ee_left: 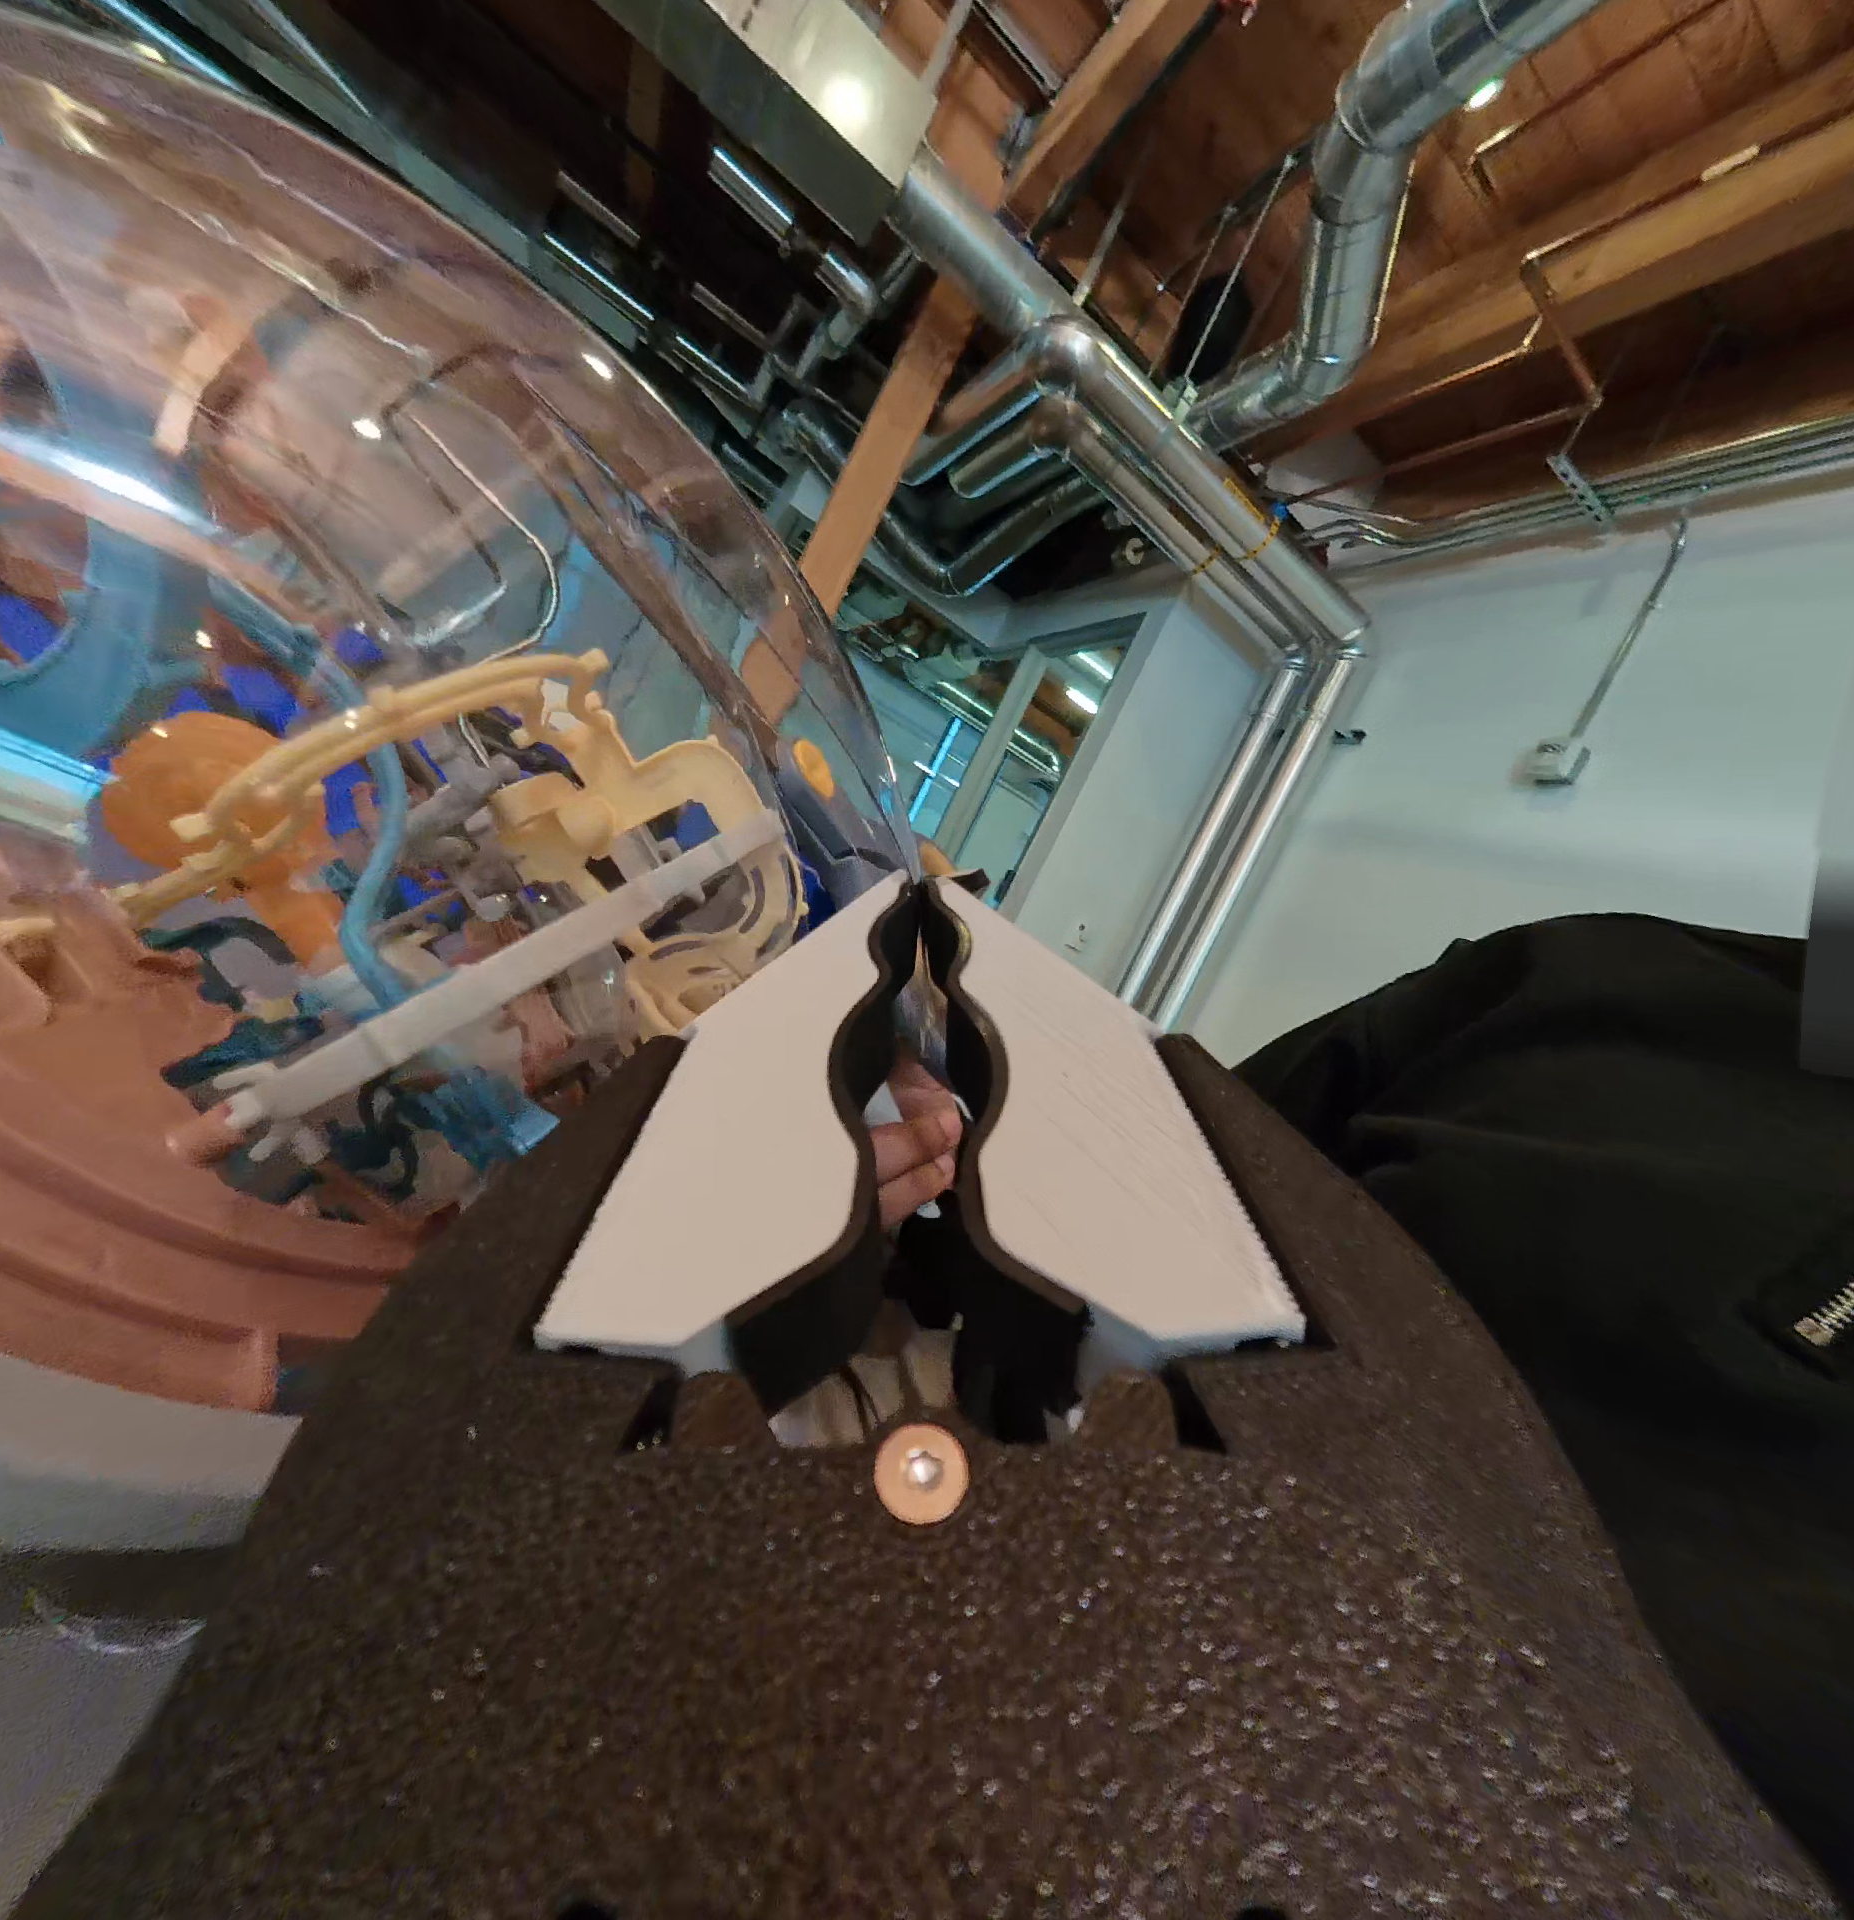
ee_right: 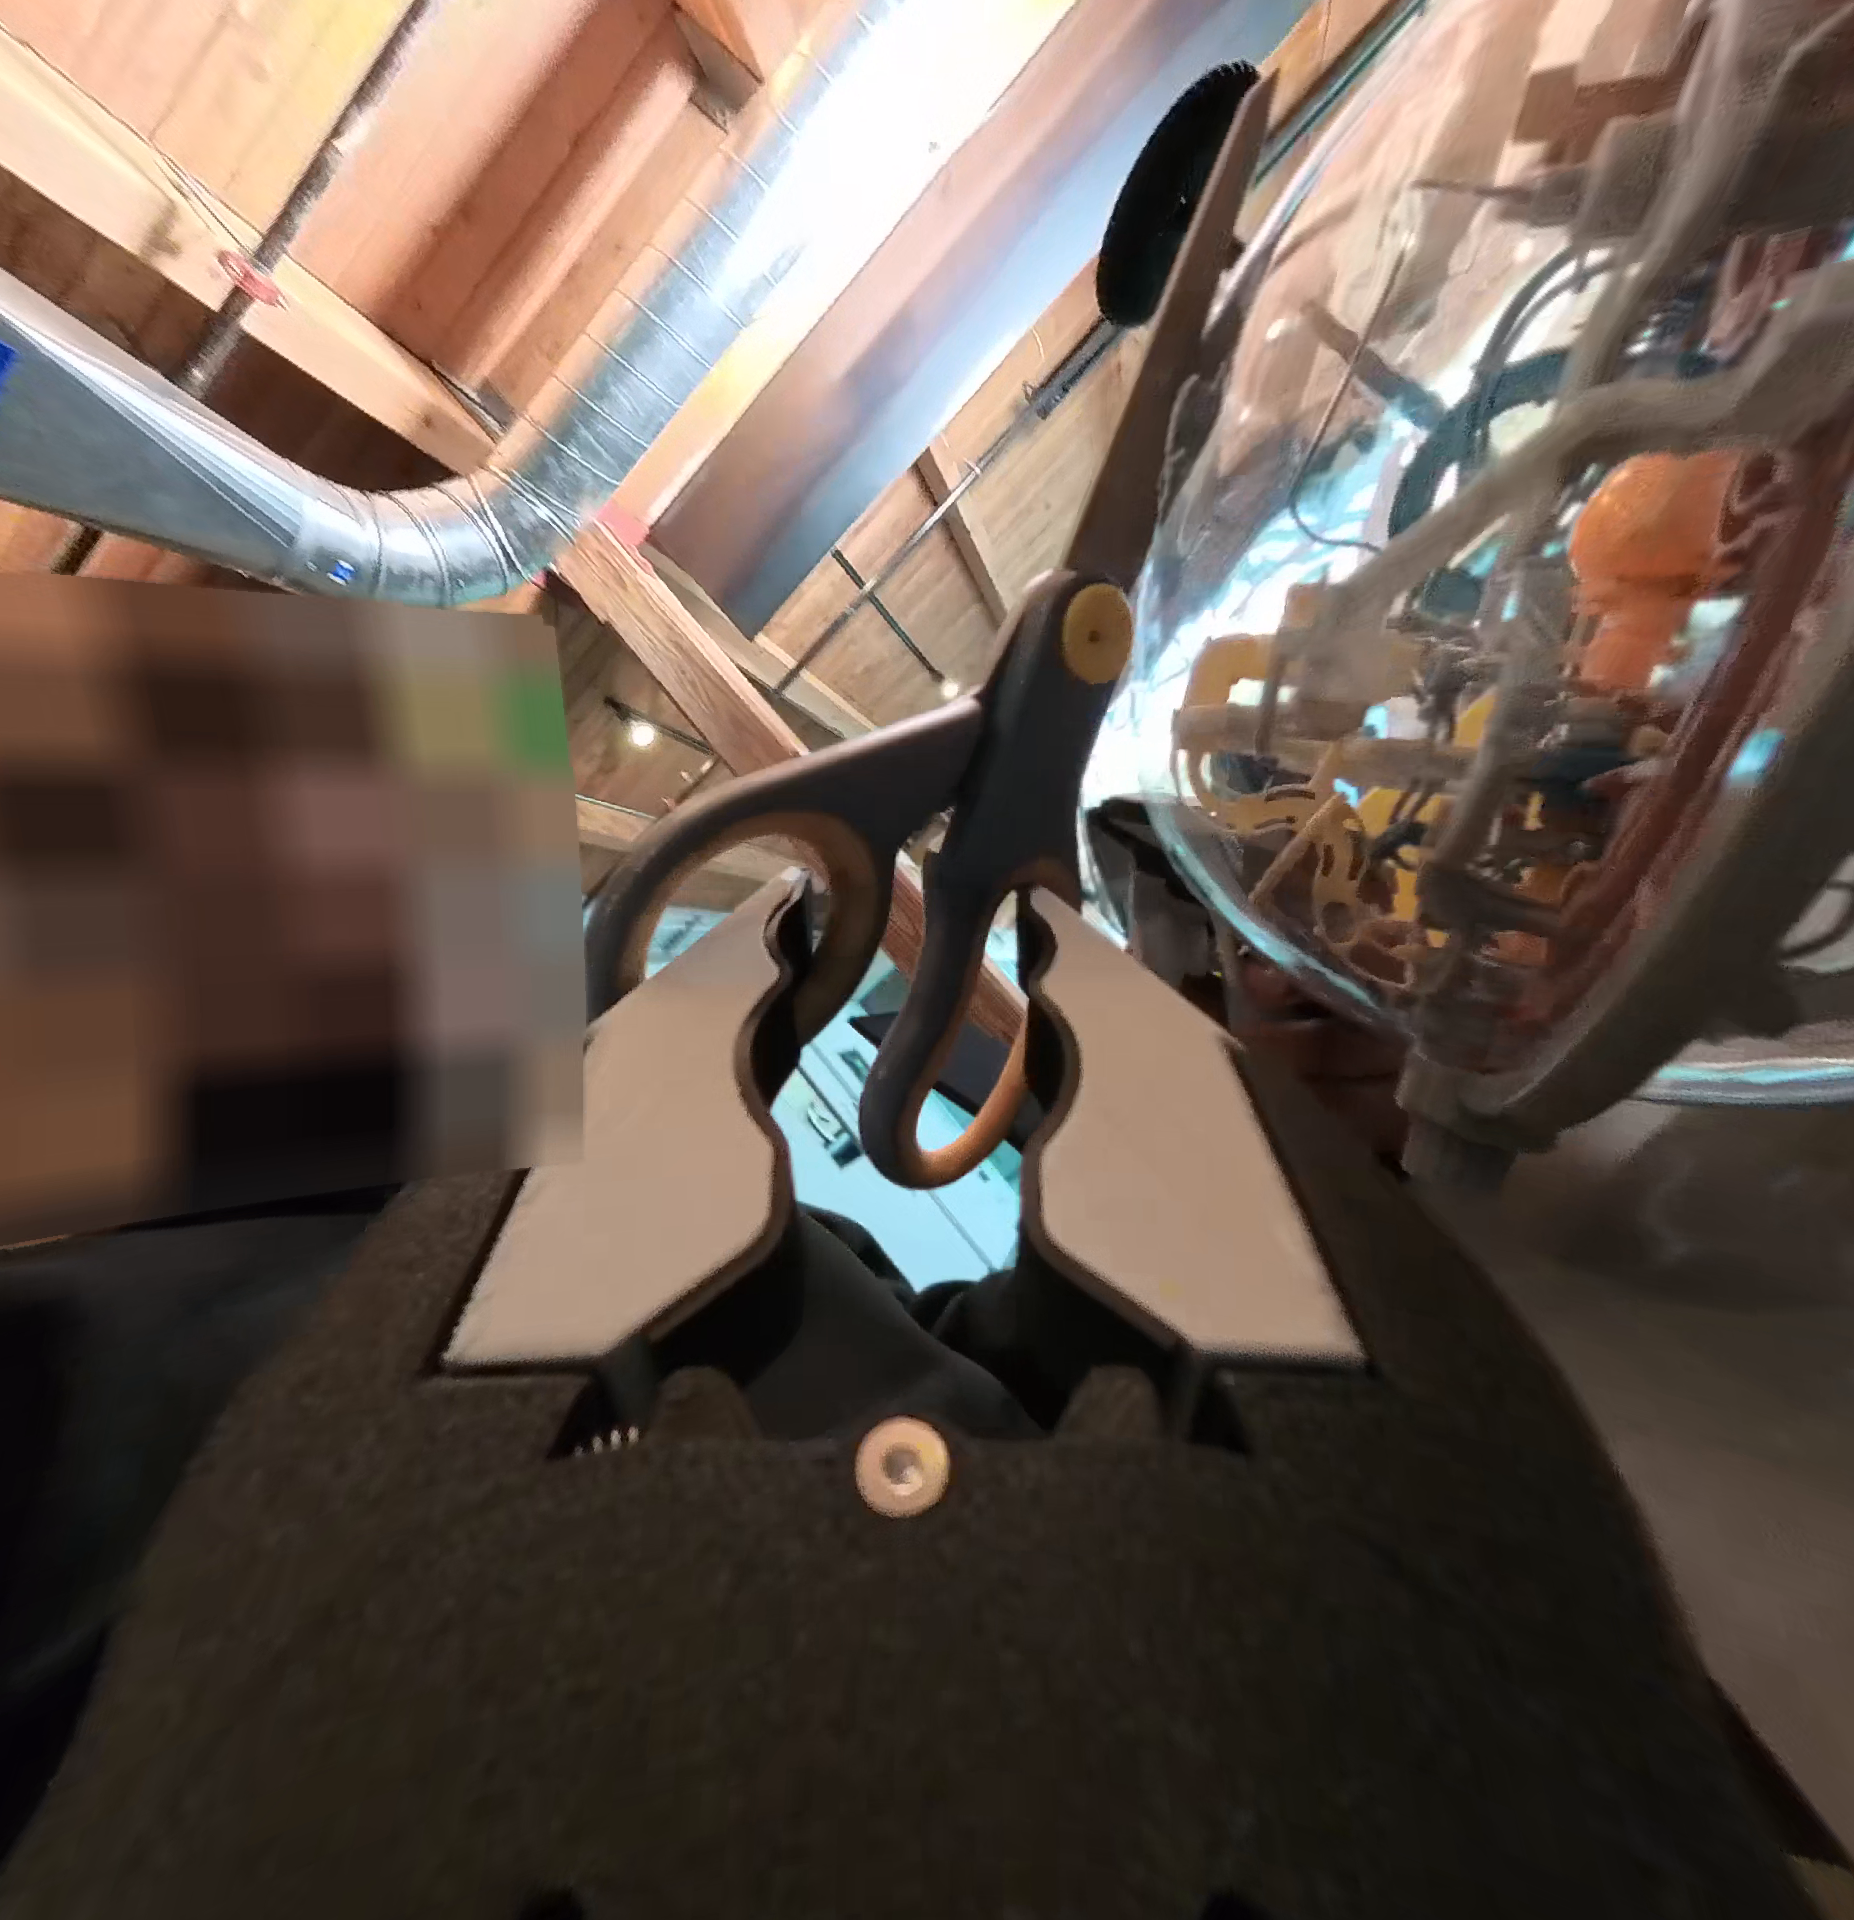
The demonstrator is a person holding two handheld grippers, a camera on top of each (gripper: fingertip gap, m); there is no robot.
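Observation:
My left gripper (ee_left: 921,896) is shut, its tips meeting right at the edge of a clear plastic sphere (ee_left: 403,540) with a coloured maze of tracks inside. I cannot tell whether it pinches anything there. A hand (ee_left: 915,1143) shows behind the gap between the fingers. My right gripper (ee_right: 918,914) is shut on the handles of dark grey scissors (ee_right: 990,790) with tan-lined loops. One loop hangs between the fingers and the other passes behind the left finger. The blades (ee_right: 1183,395) point up along the same sphere (ee_right: 1474,644), which sits close on the right.
The sphere rests on a reddish-brown ring base (ee_left: 102,1226). A person in a black zipped jacket (ee_left: 1588,1299) is close on the right. Silver ducts (ee_left: 1307,343) and wooden beams run overhead. A black round pad (ee_right: 1162,187) sits near the blade's far end. About 8 cm separates my left fingertips from my right.

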